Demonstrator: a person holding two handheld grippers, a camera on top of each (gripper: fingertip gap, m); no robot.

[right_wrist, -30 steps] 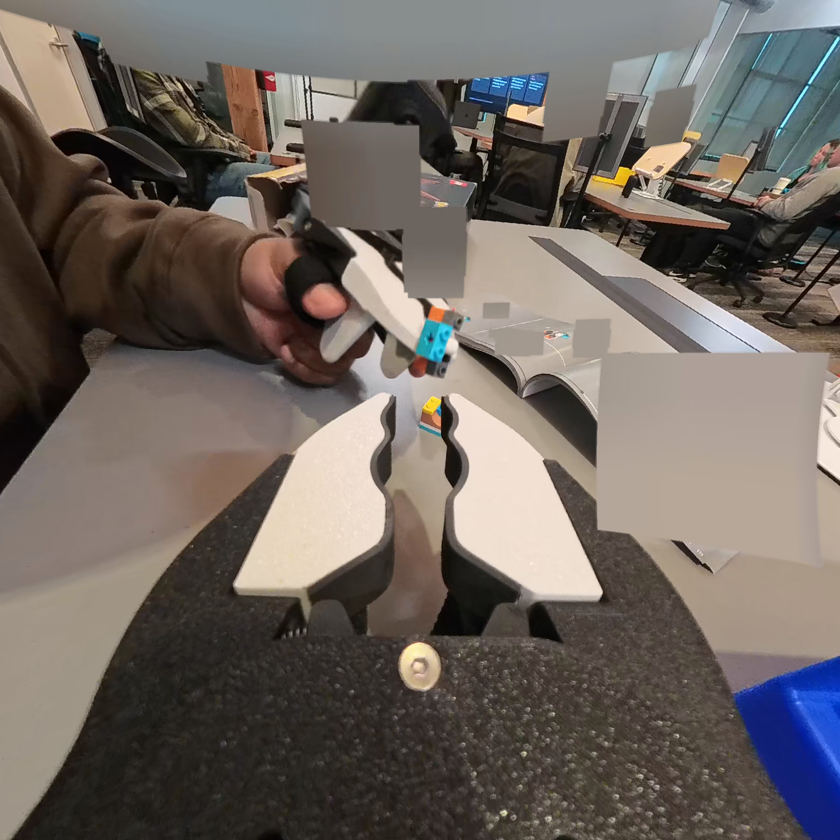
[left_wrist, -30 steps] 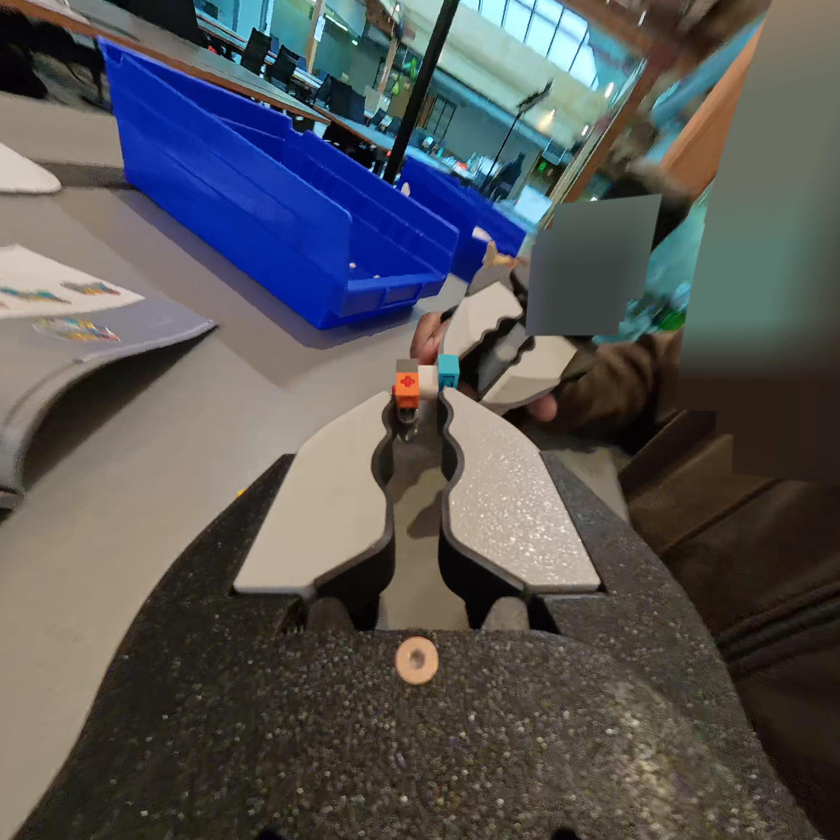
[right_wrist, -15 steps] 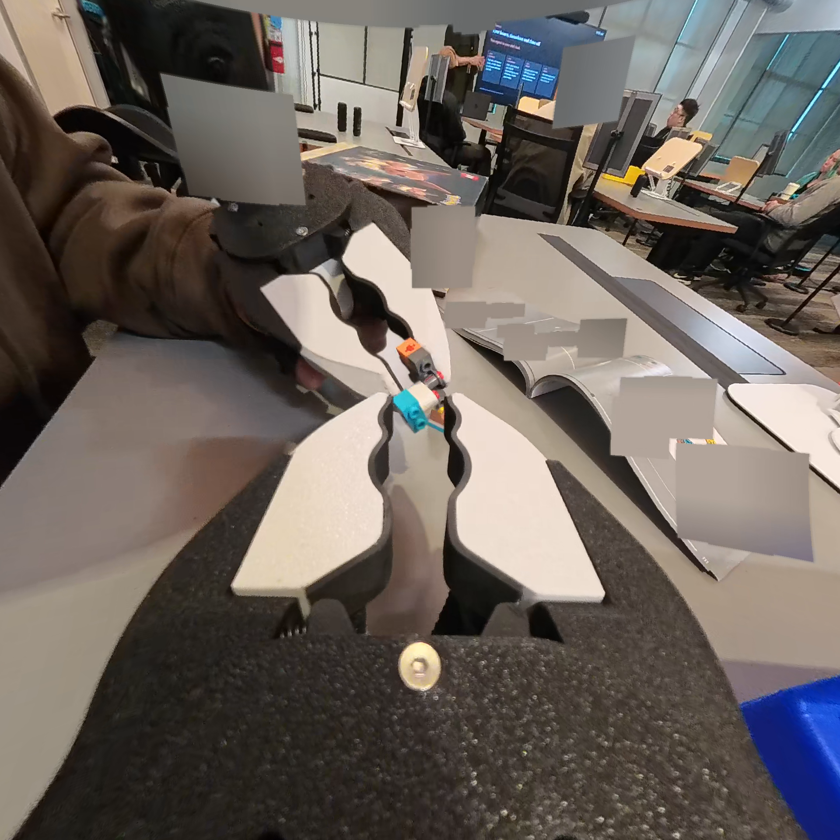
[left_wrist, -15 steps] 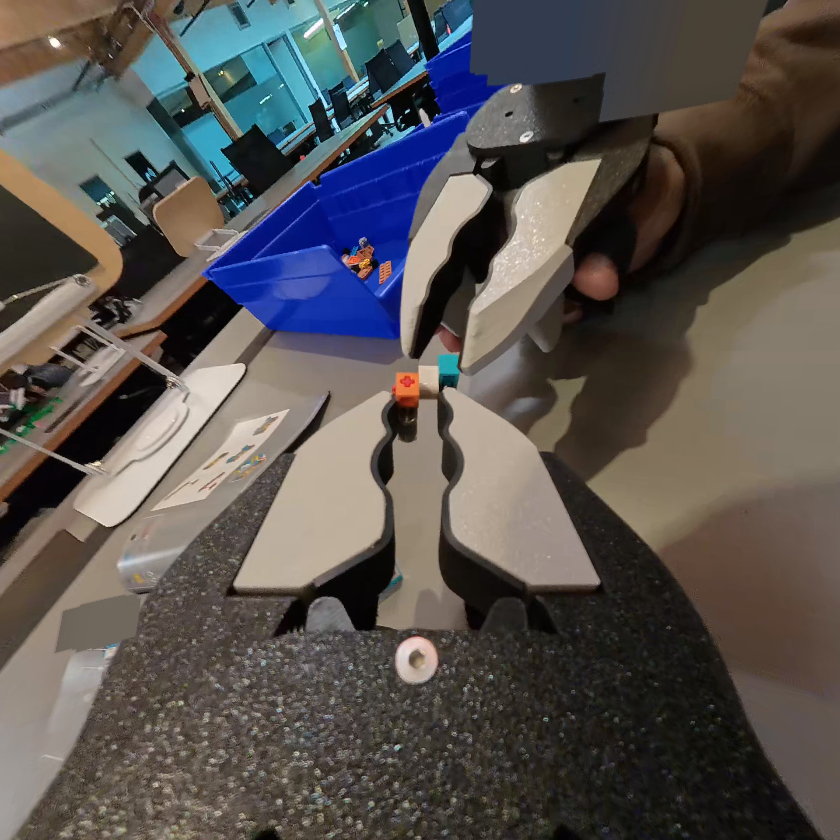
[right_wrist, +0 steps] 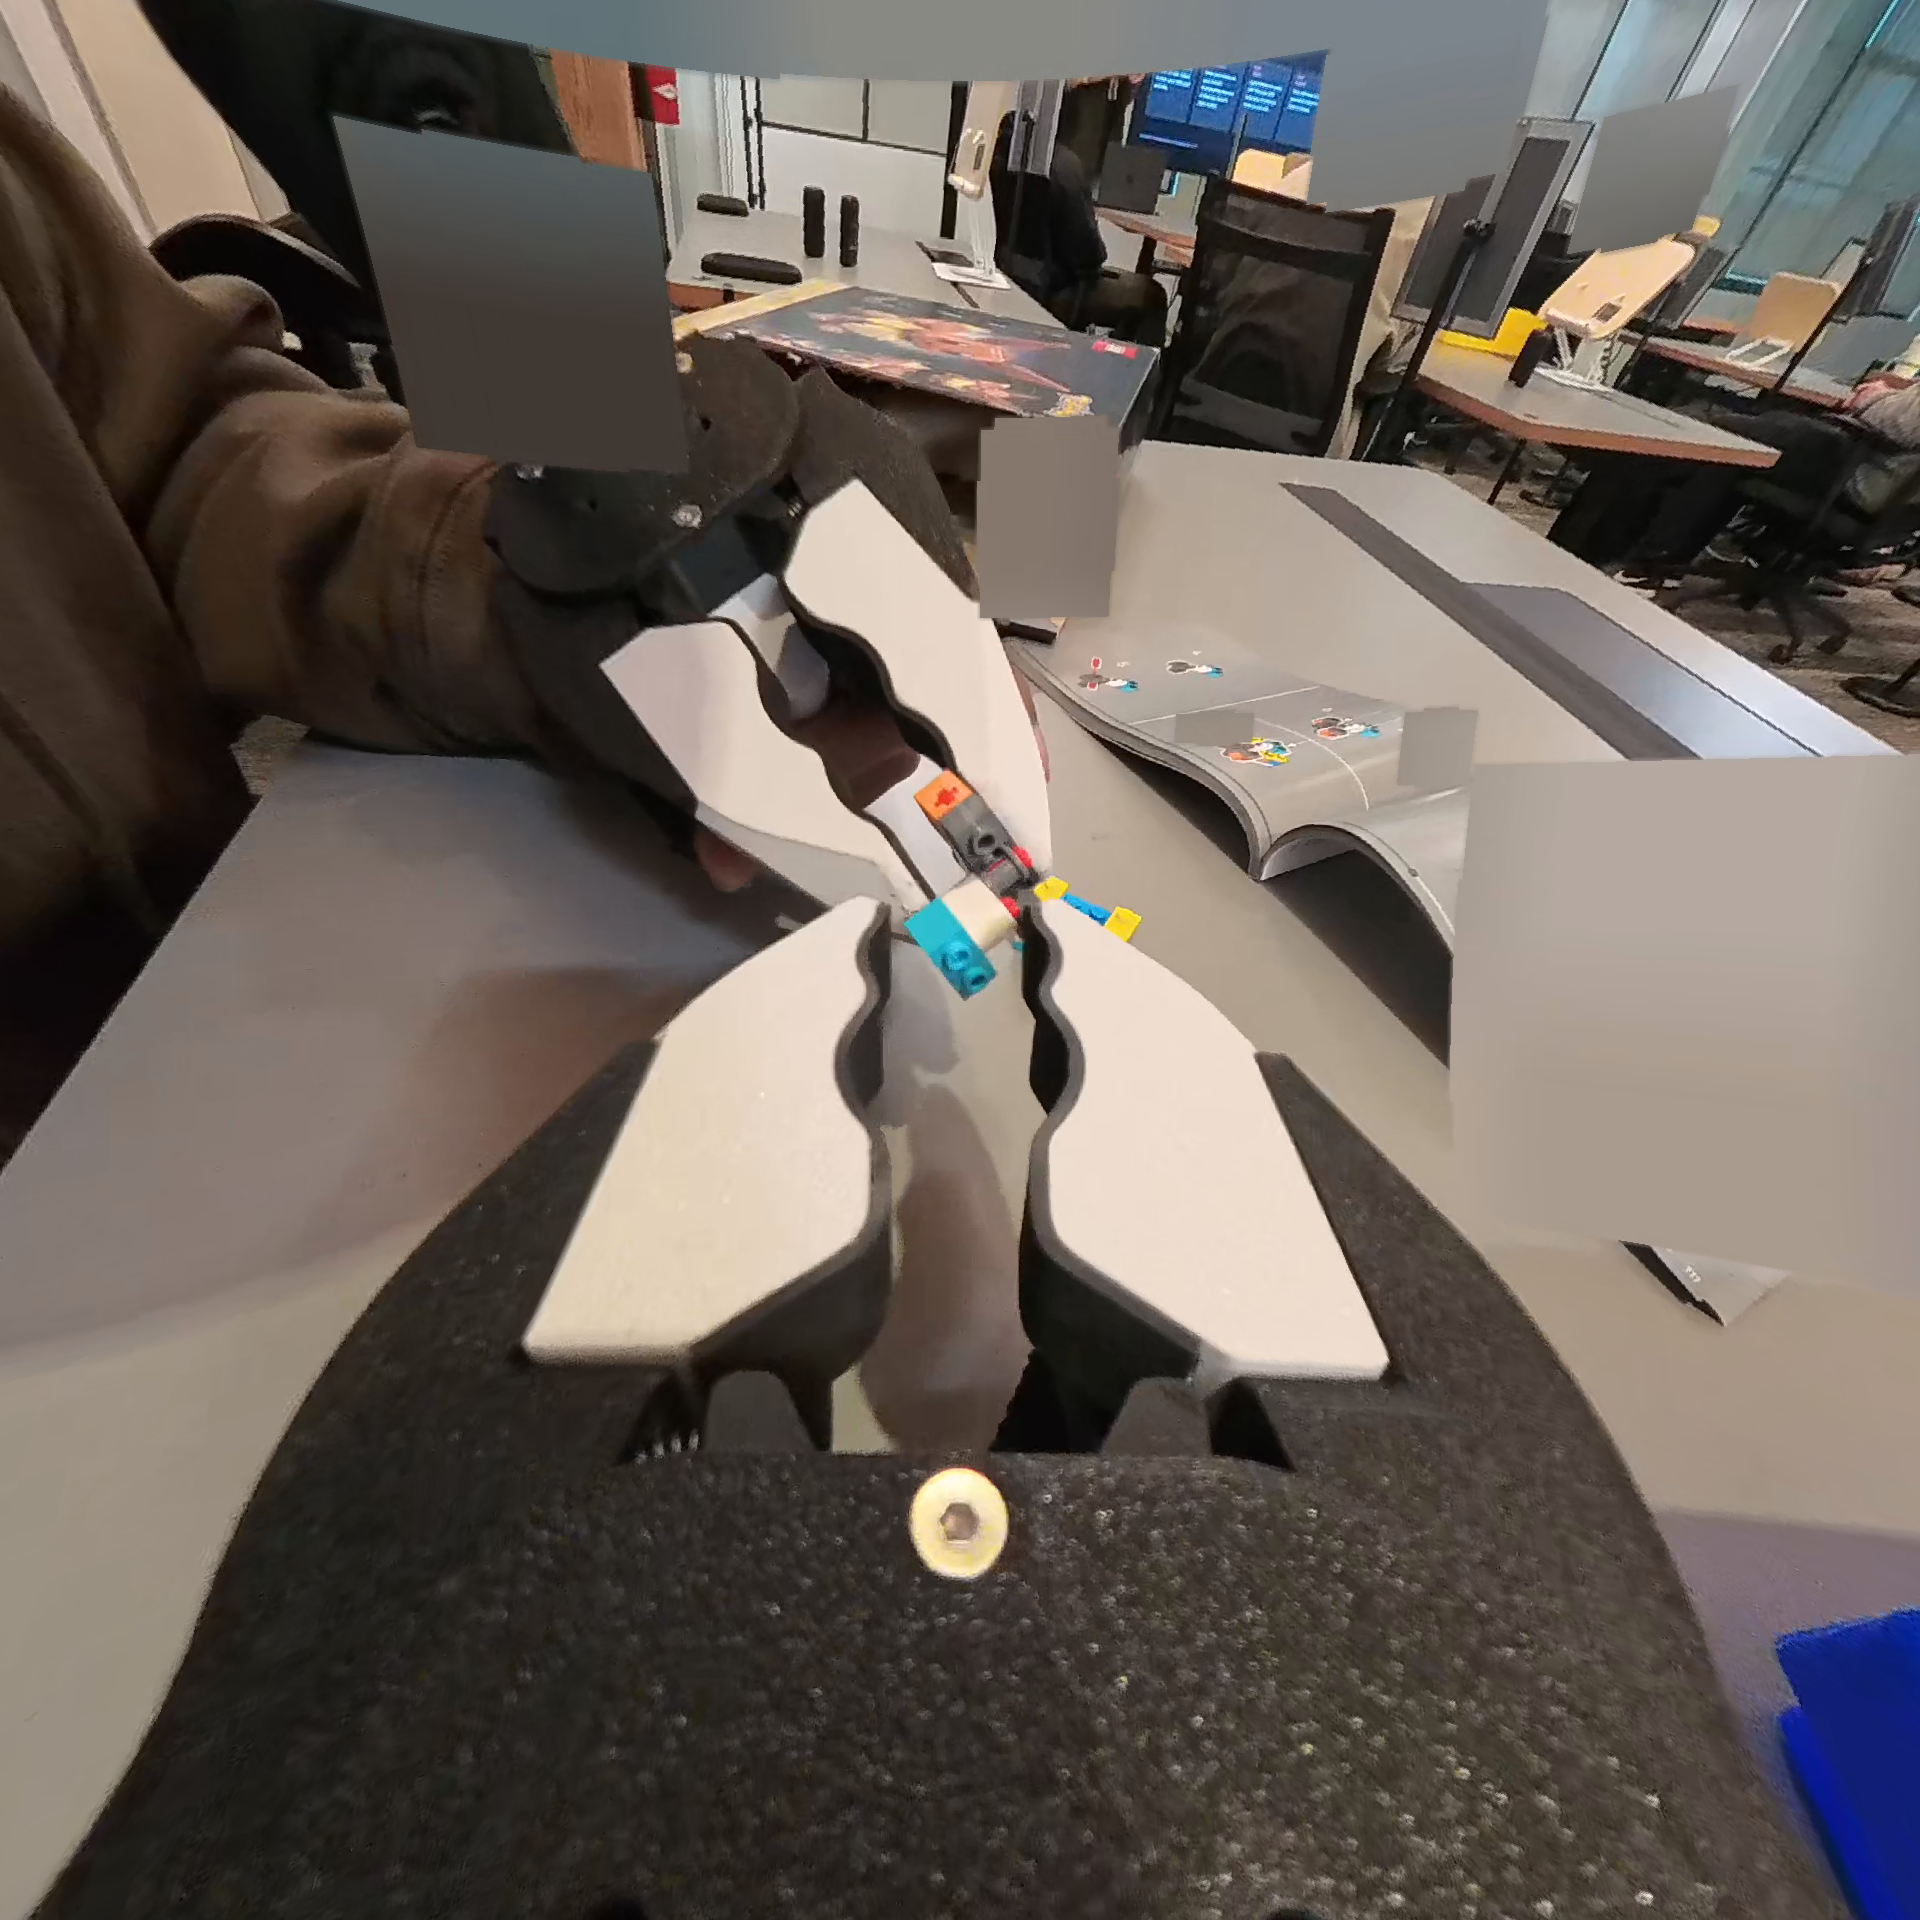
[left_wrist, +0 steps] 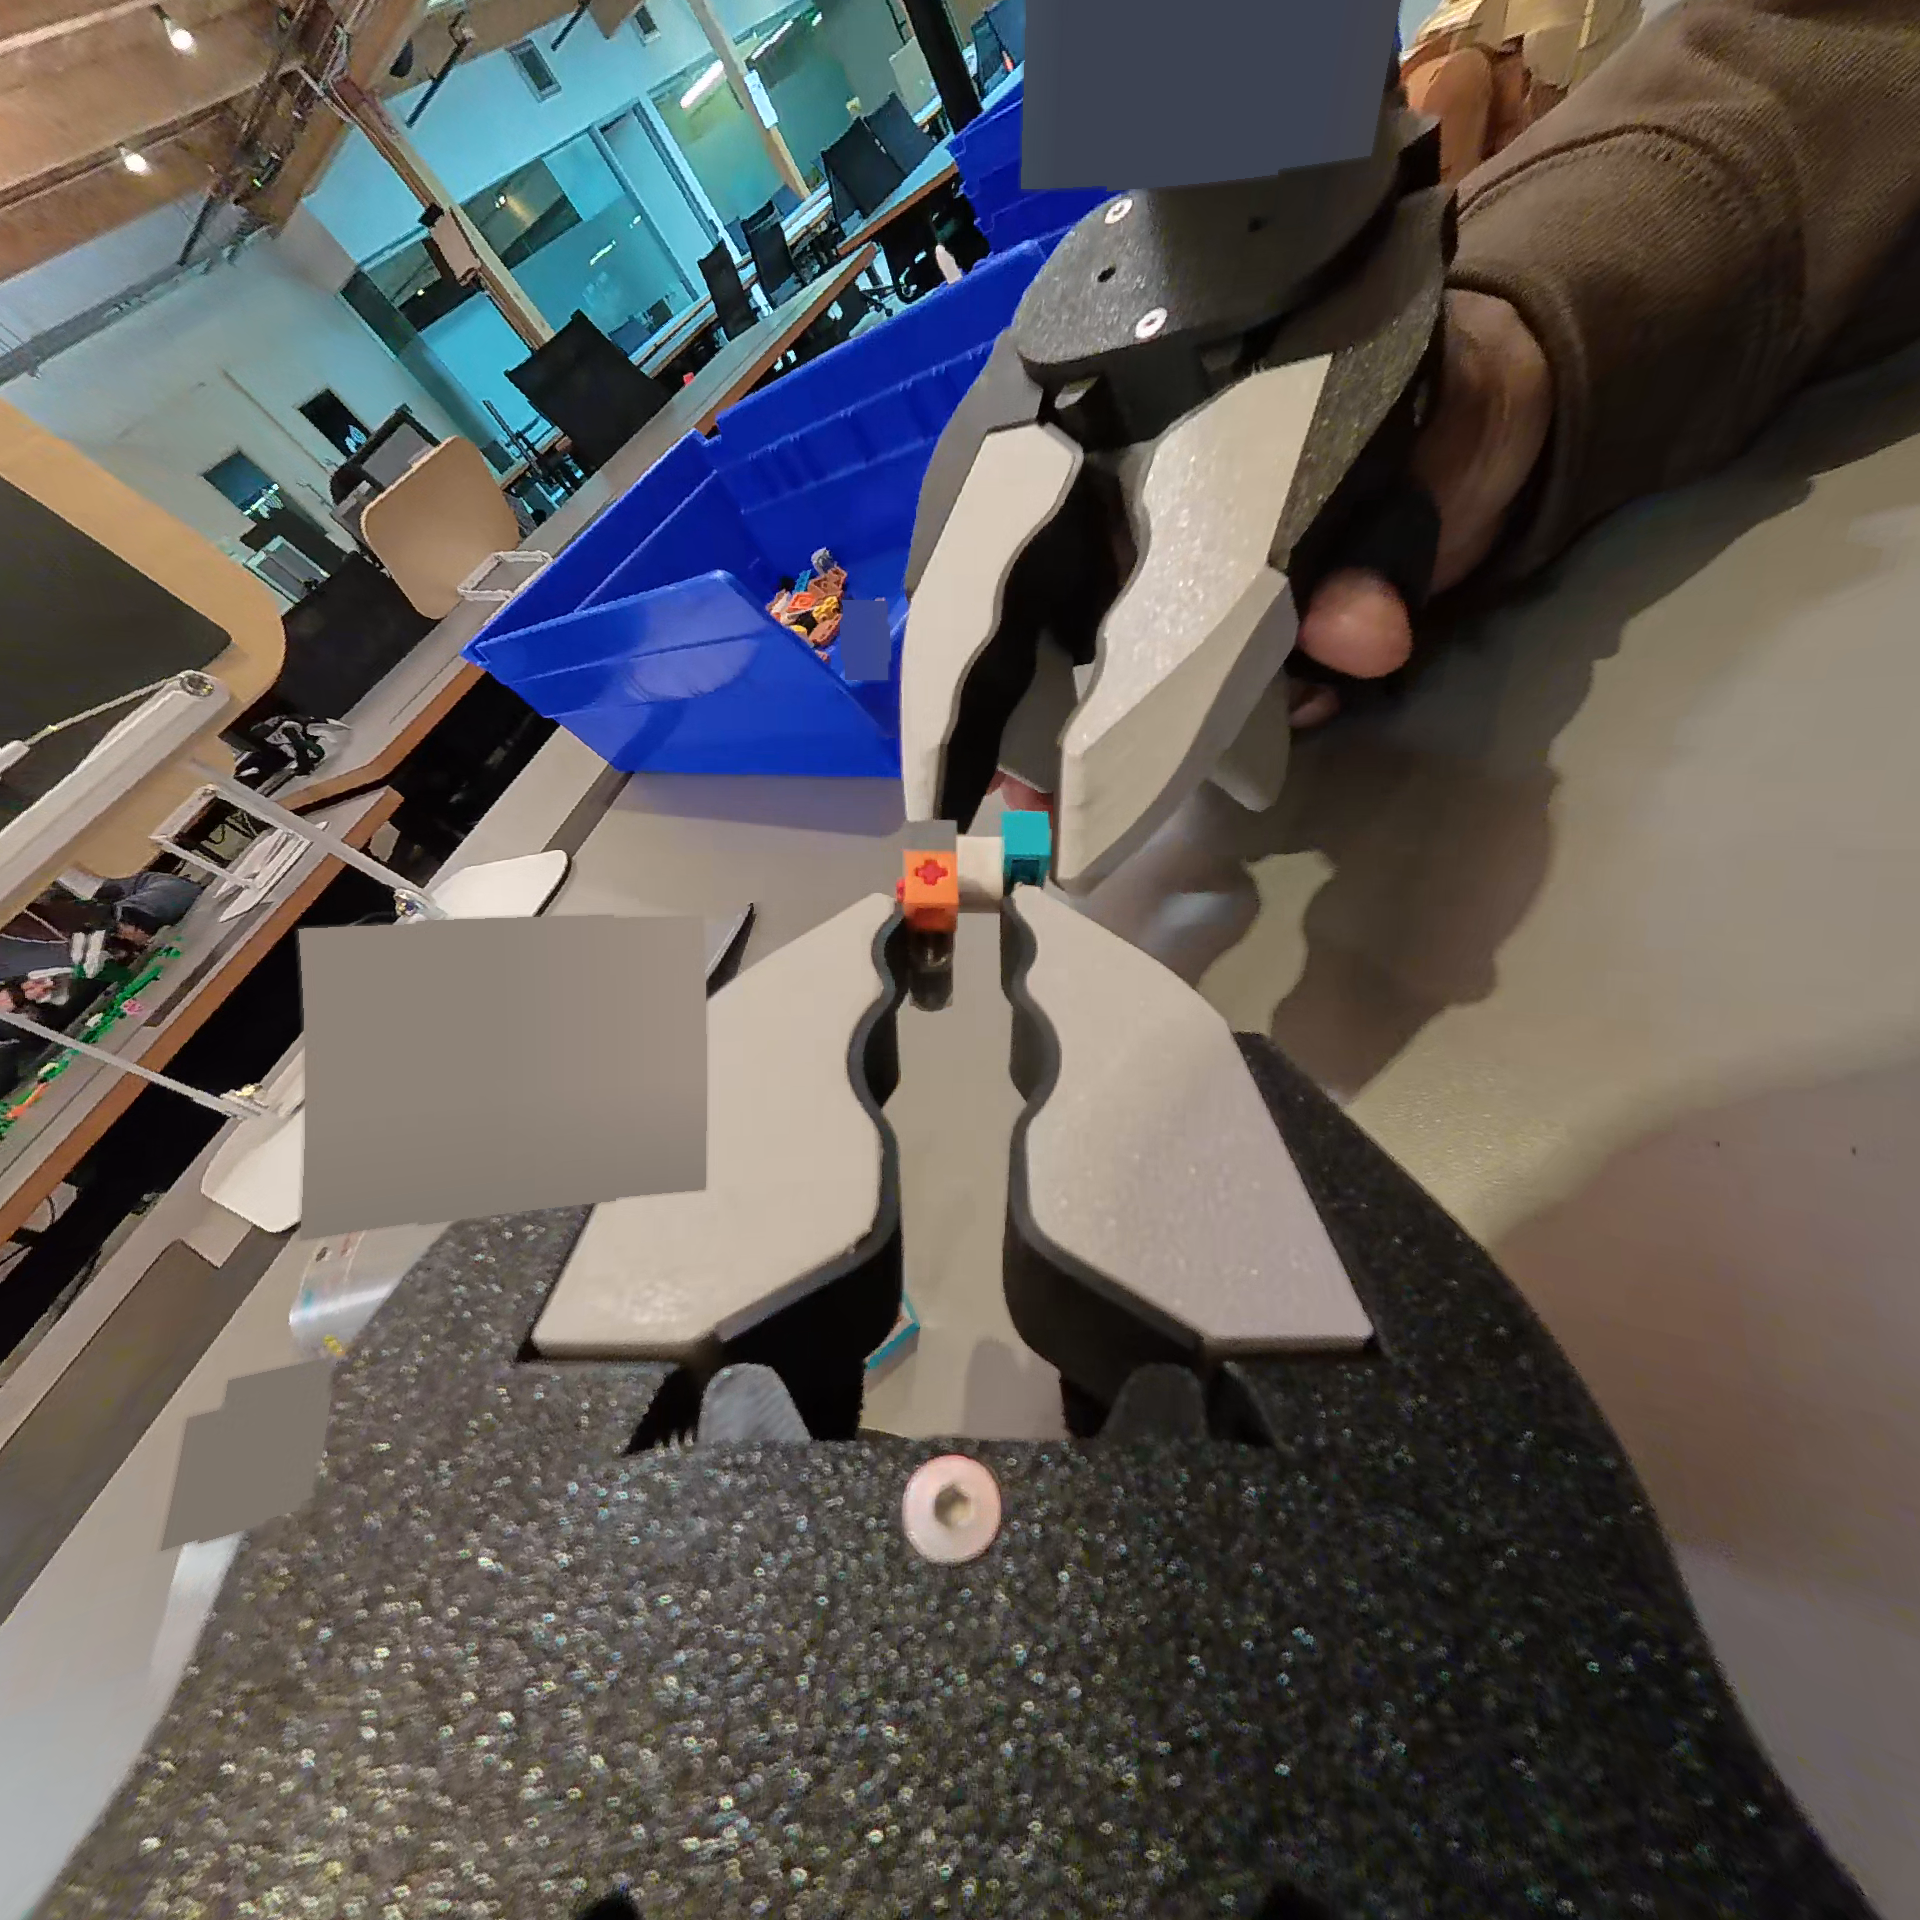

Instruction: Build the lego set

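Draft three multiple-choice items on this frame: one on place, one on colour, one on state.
1. Where is the teal brick?
A. In a blue bin
B. At the right gripper's fingertips
C. On the open booklet

2. What colour is the brick with the red cross?
A. Orange
B. Green
C. Yellow

3. What is the left gripper doing?
A. Open, empty
B. Lying on the table
C. Shut on the lego assembly

Key: 1 B, the right wrist view shows it between the open tips. 2 A, the orange brick carries the cross. 3 C, the assembly sits clamped at its tips.
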